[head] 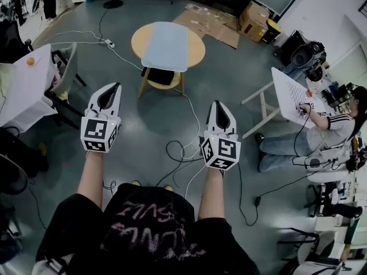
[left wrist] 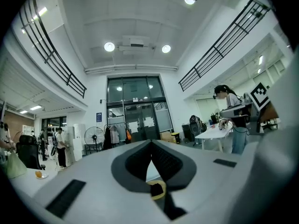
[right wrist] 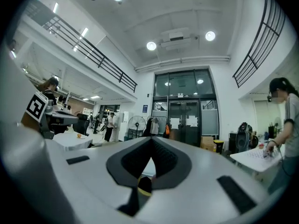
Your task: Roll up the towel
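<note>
Jaws: both pairs are pressed together with nothing between them. My left gripper (head: 116, 86) and right gripper (head: 217, 103) point level, out over the floor (head: 172, 119).
Towel, place: the towel (head: 166, 46) lies ahead on the round wooden counter (head: 196, 50), well apart from both grippers.
Towel, look: pale blue, spread flat, a long rectangle spanning the counter from far rim to near.
Handling, my guess: light, soft and limp; likely to sag and slide on the smooth wood.
Hold: I would pinch the two corners of one short edge, one pair of jaws each, then turn that edge over itself.
</note>
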`<state>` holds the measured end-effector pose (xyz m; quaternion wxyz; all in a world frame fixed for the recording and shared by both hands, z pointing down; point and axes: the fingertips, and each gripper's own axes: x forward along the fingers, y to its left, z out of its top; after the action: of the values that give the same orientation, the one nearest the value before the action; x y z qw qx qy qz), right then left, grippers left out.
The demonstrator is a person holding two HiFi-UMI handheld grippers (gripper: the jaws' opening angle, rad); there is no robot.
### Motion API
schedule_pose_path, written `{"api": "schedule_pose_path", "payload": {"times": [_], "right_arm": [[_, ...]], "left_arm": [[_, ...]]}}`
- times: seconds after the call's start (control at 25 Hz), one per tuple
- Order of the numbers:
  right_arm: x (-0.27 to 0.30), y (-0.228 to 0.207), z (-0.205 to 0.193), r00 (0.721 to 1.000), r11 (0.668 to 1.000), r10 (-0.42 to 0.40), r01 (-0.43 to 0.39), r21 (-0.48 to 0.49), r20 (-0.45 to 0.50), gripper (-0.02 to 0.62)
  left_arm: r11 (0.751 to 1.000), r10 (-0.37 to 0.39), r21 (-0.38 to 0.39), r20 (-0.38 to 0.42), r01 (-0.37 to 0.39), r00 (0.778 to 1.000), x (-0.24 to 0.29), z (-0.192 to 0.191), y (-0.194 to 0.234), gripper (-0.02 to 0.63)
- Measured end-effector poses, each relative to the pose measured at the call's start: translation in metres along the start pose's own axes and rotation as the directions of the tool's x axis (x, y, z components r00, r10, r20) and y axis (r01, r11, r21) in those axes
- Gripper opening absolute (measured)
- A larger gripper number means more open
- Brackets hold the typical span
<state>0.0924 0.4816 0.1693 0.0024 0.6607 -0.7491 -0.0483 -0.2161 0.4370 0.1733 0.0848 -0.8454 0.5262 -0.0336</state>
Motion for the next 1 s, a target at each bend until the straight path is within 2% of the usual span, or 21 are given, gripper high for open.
{"api": "schedule_pose_path", "payload": {"times": [0.32,0.4,0.56,0.68,1.0], "right_arm": [[-0.005,0.017,0.012,0.998,0.998,0.058,-0.058,0.002,0.040,0.006],[-0.006,0.020,0.012,0.998,0.998,0.059,-0.059,0.006,0.036,0.025],[-0.011,0.021,0.010,0.999,0.999,0.041,-0.042,0.029,0.032,0.069],[-0.013,0.022,0.008,0.999,0.999,0.018,-0.019,0.035,0.026,0.127],[-0.016,0.037,0.005,1.000,1.000,-0.002,0.002,-0.013,-0.005,0.132]], "left_arm": [[1.000,-0.031,0.002,0.018,0.031,0.999,-0.004,0.004,-0.001,0.009],[0.999,-0.038,0.002,0.023,0.037,0.999,-0.006,0.005,-0.002,0.009],[0.998,-0.059,0.002,0.026,0.058,0.998,-0.009,0.005,-0.004,0.021],[0.997,-0.080,0.000,0.026,0.080,0.996,-0.010,0.004,-0.004,0.081],[0.995,-0.095,-0.018,0.034,0.096,0.995,-0.017,-0.001,0.004,0.091]]}}
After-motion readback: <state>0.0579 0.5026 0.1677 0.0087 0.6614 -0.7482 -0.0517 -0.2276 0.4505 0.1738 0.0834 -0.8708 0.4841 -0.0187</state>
